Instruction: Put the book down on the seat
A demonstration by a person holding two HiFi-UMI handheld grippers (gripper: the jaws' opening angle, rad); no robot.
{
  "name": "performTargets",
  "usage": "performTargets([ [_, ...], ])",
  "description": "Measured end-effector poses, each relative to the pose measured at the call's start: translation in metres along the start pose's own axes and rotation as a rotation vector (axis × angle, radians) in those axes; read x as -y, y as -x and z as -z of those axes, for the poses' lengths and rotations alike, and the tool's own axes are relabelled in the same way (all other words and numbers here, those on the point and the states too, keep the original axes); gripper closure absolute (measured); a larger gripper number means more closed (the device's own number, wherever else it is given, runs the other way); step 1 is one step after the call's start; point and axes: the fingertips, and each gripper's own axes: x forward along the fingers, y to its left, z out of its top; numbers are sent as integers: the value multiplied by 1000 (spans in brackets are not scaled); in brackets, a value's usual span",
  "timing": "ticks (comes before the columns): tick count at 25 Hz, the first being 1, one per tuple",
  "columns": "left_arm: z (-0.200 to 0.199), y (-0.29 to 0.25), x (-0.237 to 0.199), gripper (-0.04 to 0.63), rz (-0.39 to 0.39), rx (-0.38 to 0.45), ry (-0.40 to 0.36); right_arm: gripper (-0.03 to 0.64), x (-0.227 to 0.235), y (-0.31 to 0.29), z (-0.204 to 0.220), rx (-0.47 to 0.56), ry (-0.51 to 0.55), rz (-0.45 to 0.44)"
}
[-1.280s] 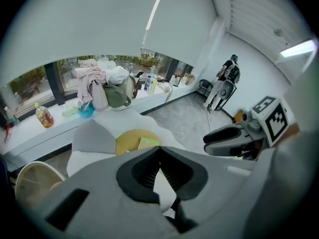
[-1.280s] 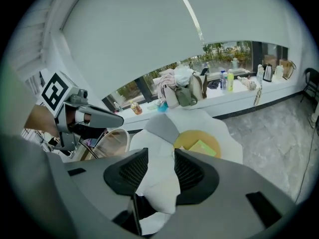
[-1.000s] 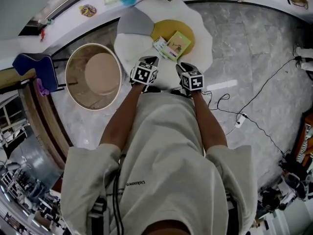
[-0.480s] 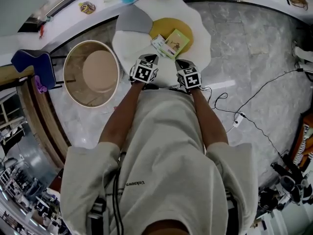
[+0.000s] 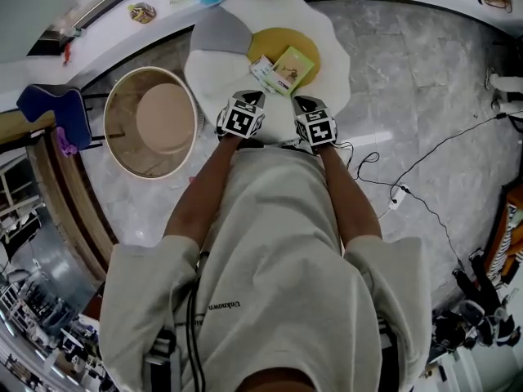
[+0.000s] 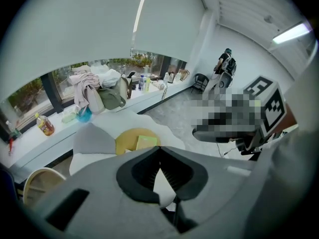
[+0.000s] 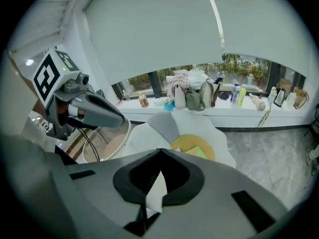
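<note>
Marble floor under a window ledge, egg-shaped seat (image 5: 331,72) ahead of you | book (image 5: 290,65) lies flat on seat's yellow centre, long axis slanting away rightward | left gripper (image 5: 253,98) clenched, empty, at seat's near edge | right gripper (image 5: 301,101) clenched, empty, seemingly slightly nearer the book

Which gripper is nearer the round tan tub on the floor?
Left. The left gripper hangs over the edge of the white seat, just right of the round tan tub; the right gripper is farther right, beyond the left one.
</note>
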Motion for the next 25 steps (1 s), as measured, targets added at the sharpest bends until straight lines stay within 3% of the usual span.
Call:
performTargets([
  [11, 4, -4, 7, 588, 20, -28, -50, 612, 9, 6, 3, 3, -52, 49],
  [25, 15, -8, 14, 588, 34, -68, -54, 612, 1, 7, -9, 62, -119, 35],
])
